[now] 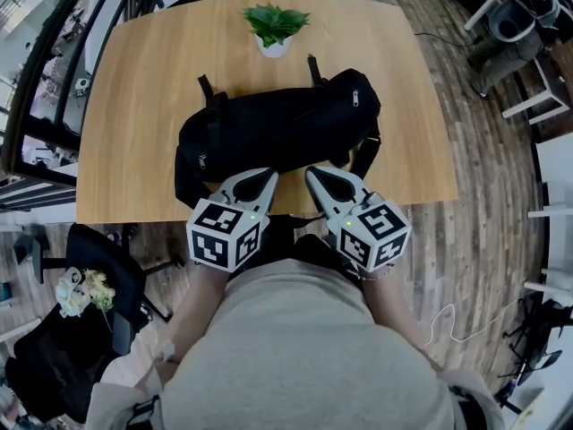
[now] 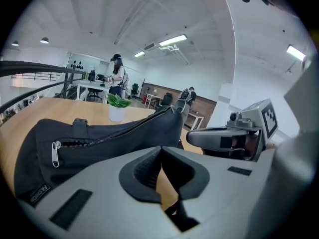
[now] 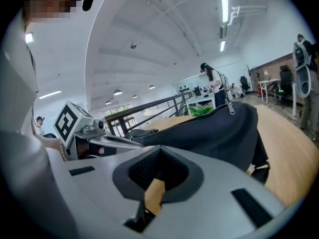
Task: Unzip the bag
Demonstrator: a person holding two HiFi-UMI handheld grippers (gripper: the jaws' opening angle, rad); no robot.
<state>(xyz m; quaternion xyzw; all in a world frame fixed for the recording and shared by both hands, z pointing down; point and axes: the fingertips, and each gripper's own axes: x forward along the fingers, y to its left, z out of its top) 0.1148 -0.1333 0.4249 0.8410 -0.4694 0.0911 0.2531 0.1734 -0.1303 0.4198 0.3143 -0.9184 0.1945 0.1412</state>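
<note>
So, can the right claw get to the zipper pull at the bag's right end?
Probably yes: the pull sits exposed on the bag, nothing between it and the shut right claw.

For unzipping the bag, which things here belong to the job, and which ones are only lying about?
Job: black fabric bag; its silver zip pull; left tool and right tool, both shut and empty.
Lying about: green plant in white pot; black office chair on the floor.
</note>
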